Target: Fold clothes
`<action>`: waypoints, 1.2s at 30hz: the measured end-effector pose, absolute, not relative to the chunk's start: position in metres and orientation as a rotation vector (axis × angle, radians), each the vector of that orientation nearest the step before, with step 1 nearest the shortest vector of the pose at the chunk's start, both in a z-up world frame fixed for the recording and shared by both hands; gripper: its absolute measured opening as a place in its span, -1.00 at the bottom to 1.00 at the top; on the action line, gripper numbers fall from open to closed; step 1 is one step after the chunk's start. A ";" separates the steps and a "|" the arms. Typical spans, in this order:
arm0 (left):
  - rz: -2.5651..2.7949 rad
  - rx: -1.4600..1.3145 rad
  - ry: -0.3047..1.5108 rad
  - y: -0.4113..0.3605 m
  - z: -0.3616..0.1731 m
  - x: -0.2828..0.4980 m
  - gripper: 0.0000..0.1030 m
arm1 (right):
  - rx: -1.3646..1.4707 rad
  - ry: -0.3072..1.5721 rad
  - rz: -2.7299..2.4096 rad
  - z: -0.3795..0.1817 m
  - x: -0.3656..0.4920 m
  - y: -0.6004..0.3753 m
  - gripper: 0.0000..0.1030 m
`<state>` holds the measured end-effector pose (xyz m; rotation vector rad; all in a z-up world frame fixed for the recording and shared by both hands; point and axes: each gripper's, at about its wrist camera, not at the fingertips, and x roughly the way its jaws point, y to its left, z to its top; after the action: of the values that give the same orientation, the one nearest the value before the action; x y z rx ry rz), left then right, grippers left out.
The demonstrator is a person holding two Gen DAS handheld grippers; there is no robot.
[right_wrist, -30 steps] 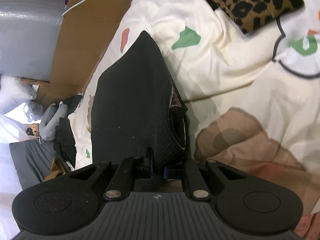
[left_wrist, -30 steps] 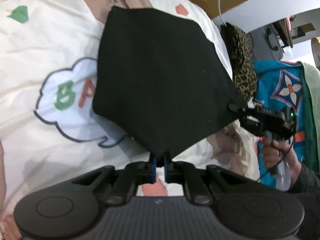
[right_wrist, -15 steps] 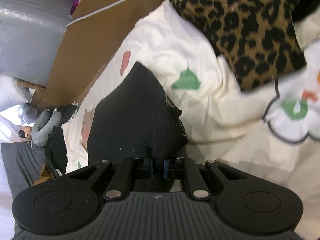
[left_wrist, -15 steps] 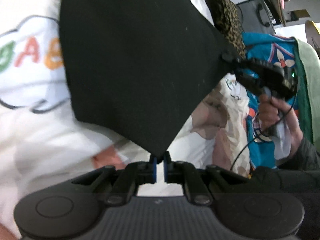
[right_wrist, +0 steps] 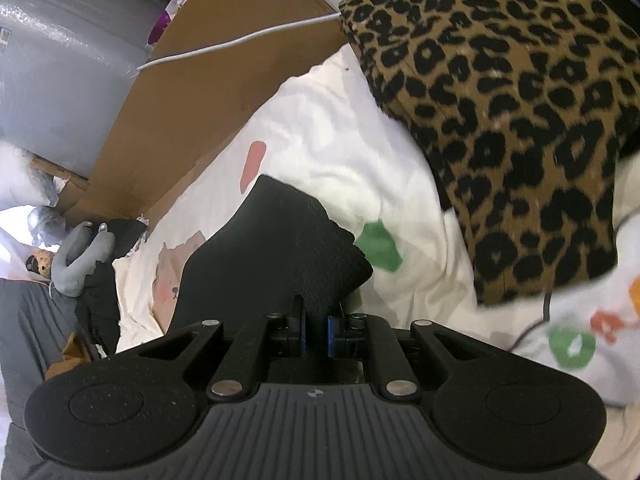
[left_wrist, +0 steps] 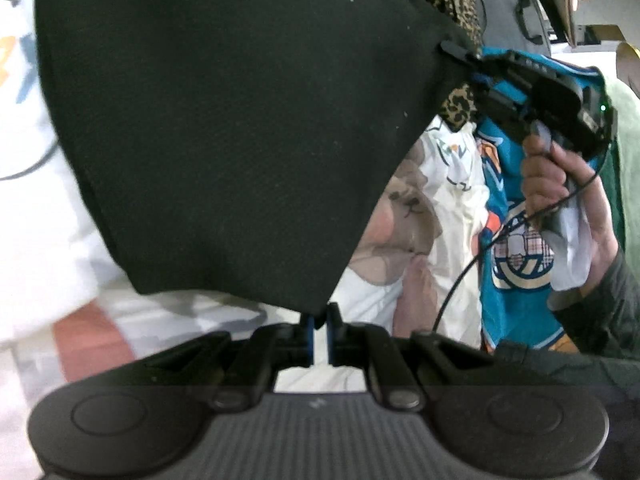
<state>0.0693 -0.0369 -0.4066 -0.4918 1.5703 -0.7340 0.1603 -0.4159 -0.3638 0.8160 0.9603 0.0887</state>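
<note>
A black garment [left_wrist: 224, 128] hangs spread above the bed and fills most of the left wrist view. My left gripper [left_wrist: 319, 318] is shut on its lower corner. The right gripper [left_wrist: 454, 50], held by a hand [left_wrist: 560, 184], pinches the garment's upper right corner in that view. In the right wrist view the same black garment [right_wrist: 272, 256] bunches up from between the jaws of my right gripper [right_wrist: 316, 320], which is shut on it. The far edge of the cloth is out of frame at the top of the left wrist view.
A white bedsheet with coloured cartoon prints [right_wrist: 328, 136] covers the bed. A leopard-print garment [right_wrist: 500, 120] lies at the right, a teal patterned cloth [left_wrist: 508, 240] beside it. Brown cardboard [right_wrist: 192, 92] and a white cable [right_wrist: 240, 40] run along the bed's far side.
Both grippers have carried the black garment across the bed toward the leopard-print cloth, which looms larger in the right wrist view. The garment fills more of the left wrist view. Both grips held.
</note>
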 end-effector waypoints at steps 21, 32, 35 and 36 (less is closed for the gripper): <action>-0.691 -0.624 1.529 -0.078 -0.401 0.069 -0.72 | 0.706 0.952 -0.012 -0.373 0.194 -0.436 -0.66; -0.690 -0.600 1.554 -0.075 -0.349 0.079 0.04 | 0.710 0.974 -0.045 -0.371 0.137 -0.440 0.01; -0.698 -0.624 1.588 -0.083 -0.346 0.079 0.05 | 0.706 0.993 -0.045 -0.371 0.126 -0.437 0.01; -0.700 -0.626 1.591 -0.086 -0.345 0.080 0.05 | 0.700 1.001 -0.043 -0.371 0.124 -0.434 0.01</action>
<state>0.0795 -0.0858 -0.3451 -0.6257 1.5905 -0.6996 0.1236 -0.4343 -0.3709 0.7005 1.0012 -0.0432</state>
